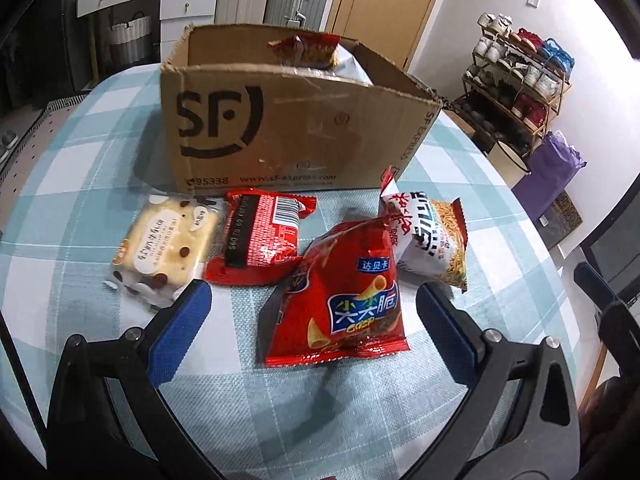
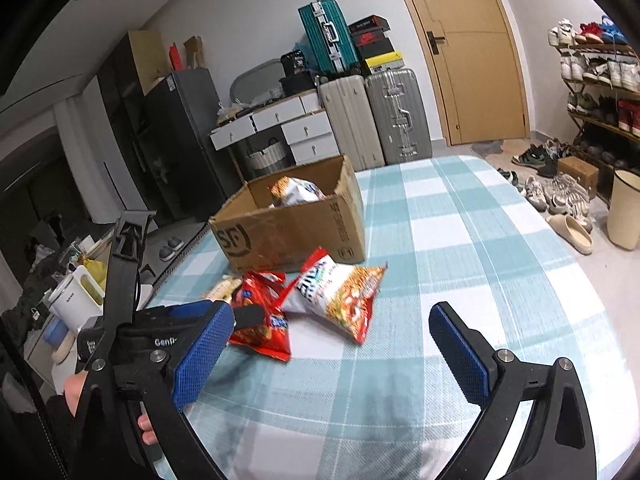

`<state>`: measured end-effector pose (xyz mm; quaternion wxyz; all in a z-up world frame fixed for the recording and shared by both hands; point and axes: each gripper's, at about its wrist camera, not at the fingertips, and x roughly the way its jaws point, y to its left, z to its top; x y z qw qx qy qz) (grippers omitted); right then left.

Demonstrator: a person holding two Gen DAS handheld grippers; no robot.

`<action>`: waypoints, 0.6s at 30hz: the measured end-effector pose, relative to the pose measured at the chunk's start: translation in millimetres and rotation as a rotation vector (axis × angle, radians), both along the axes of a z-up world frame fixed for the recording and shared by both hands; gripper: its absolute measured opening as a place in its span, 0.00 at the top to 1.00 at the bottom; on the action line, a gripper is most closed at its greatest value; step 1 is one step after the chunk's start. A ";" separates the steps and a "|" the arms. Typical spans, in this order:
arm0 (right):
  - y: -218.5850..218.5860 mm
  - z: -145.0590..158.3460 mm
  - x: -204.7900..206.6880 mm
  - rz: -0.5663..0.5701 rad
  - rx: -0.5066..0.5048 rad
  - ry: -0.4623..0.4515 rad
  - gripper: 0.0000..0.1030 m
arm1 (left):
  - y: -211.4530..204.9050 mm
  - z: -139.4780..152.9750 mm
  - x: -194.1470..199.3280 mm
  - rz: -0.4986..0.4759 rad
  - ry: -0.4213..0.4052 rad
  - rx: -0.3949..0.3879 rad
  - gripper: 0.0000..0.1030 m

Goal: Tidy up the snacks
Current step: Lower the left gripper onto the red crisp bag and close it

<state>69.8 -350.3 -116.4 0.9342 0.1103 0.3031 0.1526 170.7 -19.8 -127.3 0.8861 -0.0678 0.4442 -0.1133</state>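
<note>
Item: red crisp bag (image 1: 340,300), on counter (image 1: 80,208) before cardboard box (image 1: 288,120). Left hand-held gripper (image 1: 312,312) spread wide, straddling it; right hand-held gripper (image 2: 332,344) also wide, empty. Advice: lower, pinch the bag's middle, lift clear of neighbouring packets.

Walls: plain white.
Door (image 2: 472,52): tan wood, closed, ahead and right of the right-hand gripper.
Suitcases (image 2: 376,116): upright against the wall beside the door.
Drawers (image 2: 288,124): white, left of the suitcases.
Shoe rack (image 2: 600,80): far right, full.
Floor (image 2: 600,272): pale, shoes scattered.
</note>
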 end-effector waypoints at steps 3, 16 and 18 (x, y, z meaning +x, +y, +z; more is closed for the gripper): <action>-3.4 -4.9 -0.3 -0.006 0.008 0.011 0.03 | -7.1 -9.0 9.7 -0.009 0.016 0.003 0.01; -3.6 -12.7 -0.6 -0.008 0.010 0.028 0.03 | -13.8 -37.3 27.7 -0.067 0.023 -0.086 0.55; -3.5 -13.1 -1.0 -0.009 0.012 0.031 0.03 | -12.5 -39.7 28.0 -0.077 0.021 -0.111 0.58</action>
